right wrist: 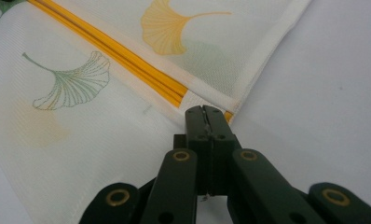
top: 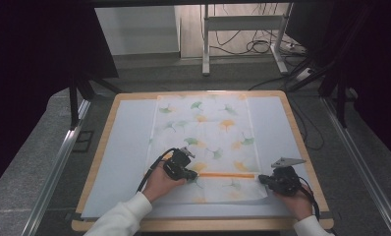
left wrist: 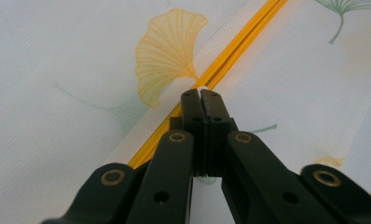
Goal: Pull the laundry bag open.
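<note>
The cloth (top: 206, 142) lies flat on a pale sheet (top: 129, 147) that covers the wooden counter (top: 292, 128). The cloth is a thin white woven fabric, printed with ginkgo leaves in yellow, orange and green. Its near portion is folded over, and a narrow orange stripe (top: 228, 175) runs along that fold from 9 o'clock to 3 o'clock.

Left gripper (top: 179, 168): positioned at the 9 o'clock end of the stripe, held in the person's left hand (top: 159, 183). In the left gripper view, the fingers (left wrist: 193, 112) are pressed together, with their tips on the cloth at the stripe (left wrist: 235, 46), beside a yellow leaf (left wrist: 167, 51). A small pucker of fabric shows at the tips.

Right gripper (top: 281, 181): positioned at the 3 o'clock end of the stripe, at the cloth's side edge. In the right gripper view, the fingers (right wrist: 195, 122) are pressed together at the hemmed corner, where the stripe (right wrist: 118, 51) meets the edge. A green leaf (right wrist: 72, 84) lies on the nearer layer, and a yellow leaf (right wrist: 167, 25) on the farther layer.

Beyond the fold, the cloth extends to the far edge of the counter at 12 o'clock.
</note>
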{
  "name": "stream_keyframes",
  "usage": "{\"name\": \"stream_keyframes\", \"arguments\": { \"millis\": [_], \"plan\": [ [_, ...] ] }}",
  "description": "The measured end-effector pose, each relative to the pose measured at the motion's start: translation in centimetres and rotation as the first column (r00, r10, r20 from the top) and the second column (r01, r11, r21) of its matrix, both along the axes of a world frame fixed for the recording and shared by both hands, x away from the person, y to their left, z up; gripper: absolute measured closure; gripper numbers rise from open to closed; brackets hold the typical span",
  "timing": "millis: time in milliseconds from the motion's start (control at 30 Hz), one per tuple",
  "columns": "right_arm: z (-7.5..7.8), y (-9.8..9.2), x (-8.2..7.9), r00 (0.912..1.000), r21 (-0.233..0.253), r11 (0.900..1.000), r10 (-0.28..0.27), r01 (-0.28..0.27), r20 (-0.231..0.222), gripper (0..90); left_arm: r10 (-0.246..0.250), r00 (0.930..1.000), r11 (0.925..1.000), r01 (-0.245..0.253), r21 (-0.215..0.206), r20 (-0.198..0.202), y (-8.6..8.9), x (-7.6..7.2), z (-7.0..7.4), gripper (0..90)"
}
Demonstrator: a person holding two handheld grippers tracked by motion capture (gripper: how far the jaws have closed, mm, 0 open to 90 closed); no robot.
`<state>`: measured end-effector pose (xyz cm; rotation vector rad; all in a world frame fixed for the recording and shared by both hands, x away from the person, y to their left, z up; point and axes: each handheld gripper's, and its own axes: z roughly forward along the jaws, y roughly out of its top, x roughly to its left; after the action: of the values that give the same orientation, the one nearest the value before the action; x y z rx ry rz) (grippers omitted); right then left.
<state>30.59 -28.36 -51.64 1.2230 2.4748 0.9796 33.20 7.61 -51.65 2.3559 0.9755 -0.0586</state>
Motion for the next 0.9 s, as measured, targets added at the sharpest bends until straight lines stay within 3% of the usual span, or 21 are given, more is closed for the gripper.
{"name": "stream_keyframes", "arguments": {
  "millis": [900],
  "plan": [
    [0.0, 0.0, 0.0, 1.0, -0.003, 1.0, 0.001, -0.001, -0.001, 89.8, 0.039, 0.9992, 0.9991, -0.039, 0.016, -0.002, 2.5, -0.2, 0.0, 90.0]
  ]
}}
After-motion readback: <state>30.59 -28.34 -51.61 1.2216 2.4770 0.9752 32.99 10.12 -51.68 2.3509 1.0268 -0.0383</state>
